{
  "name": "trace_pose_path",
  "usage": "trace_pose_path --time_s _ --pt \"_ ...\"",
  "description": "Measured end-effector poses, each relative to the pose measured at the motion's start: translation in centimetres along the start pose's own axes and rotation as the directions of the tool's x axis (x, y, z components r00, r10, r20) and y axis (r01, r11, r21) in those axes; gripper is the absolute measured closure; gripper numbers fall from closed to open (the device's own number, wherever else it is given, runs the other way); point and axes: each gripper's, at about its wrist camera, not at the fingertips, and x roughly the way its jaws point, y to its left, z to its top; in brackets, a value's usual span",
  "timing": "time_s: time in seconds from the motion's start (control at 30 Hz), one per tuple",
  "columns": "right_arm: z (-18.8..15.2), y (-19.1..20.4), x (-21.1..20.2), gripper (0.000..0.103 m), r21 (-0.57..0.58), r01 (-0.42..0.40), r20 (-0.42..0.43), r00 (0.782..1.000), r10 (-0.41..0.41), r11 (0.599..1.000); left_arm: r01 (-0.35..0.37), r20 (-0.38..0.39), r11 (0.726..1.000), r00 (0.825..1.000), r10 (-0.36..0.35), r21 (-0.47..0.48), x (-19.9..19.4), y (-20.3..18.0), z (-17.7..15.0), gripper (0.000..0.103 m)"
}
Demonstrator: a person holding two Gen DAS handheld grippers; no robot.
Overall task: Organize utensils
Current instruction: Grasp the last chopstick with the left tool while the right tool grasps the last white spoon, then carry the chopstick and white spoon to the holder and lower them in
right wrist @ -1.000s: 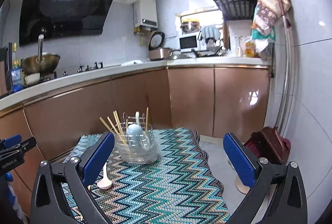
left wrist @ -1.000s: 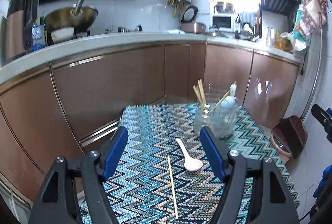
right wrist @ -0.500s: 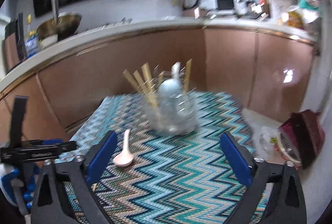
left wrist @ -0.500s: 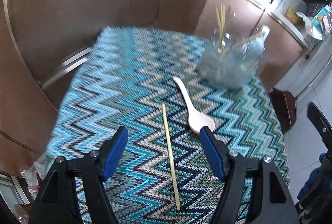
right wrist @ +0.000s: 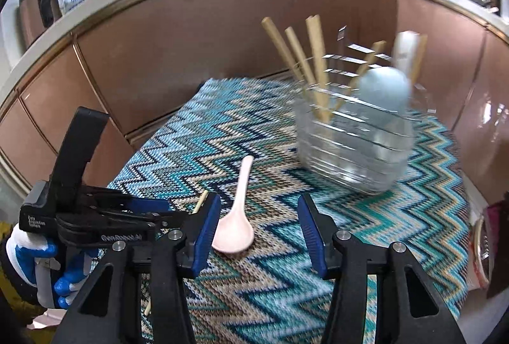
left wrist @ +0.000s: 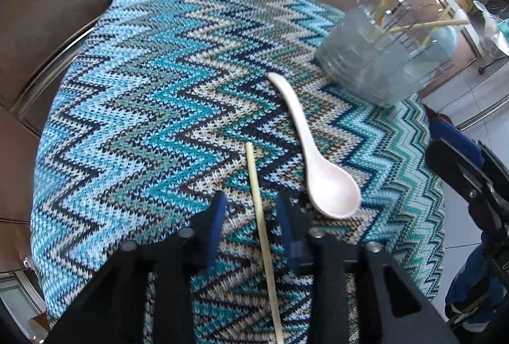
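The zigzag cloth covers the small counter right to its edges, and most of the cloth is bare. The left gripper is low over it, its fingers apart with the loose chopstick lying between them, not pinched. The right gripper has its fingers spread wide, holding nothing. The pink spoon lies flat just beside the chopstick, bowl end near the left gripper. The clear holder stands farther back with more chopsticks and a blue spoon inside. Brown cabinets are behind.
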Motion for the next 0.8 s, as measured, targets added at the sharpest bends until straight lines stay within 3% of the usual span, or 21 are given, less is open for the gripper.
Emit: trace_pose_path --time_s 0.07,0.27,0.37,0.53,0.7,0.8 --pt "0.7 0.1 1.6 0.057 -0.005 -0.021 -0.040 0.999 0.021 1.000 0.012 -0.021 1.000 1.000 -0.012 0.006 0.6 0.0 0.3 0.089" --pt "2.3 0.5 6.7 0.064 0.009 -0.083 -0.165 0.983 0.084 0.996 0.024 -0.056 0.999 0.998 -0.022 0.040 1.9 -0.4 0.8 0.094" --pt "3.0 0.6 9.3 0.072 0.034 -0.109 -0.229 0.967 0.114 0.993 0.037 -0.059 0.999 0.998 -0.035 0.037 2.3 -0.3 1.1 0.095" --pt "4.1 0.7 13.2 0.078 0.035 -0.080 -0.317 0.944 0.087 0.996 0.048 -0.051 0.998 0.998 -0.046 0.040 2.6 -0.3 1.3 0.096" --pt "4.4 0.7 15.5 0.088 0.041 -0.066 -0.376 0.923 0.077 0.997 0.061 -0.041 0.998 0.997 -0.060 0.033 2.4 0.1 1.2 0.096" --pt "4.7 0.6 15.5 0.090 0.044 -0.077 -0.373 0.924 0.087 0.996 0.063 -0.032 0.998 0.998 -0.063 0.023 1.8 0.4 0.6 0.096"
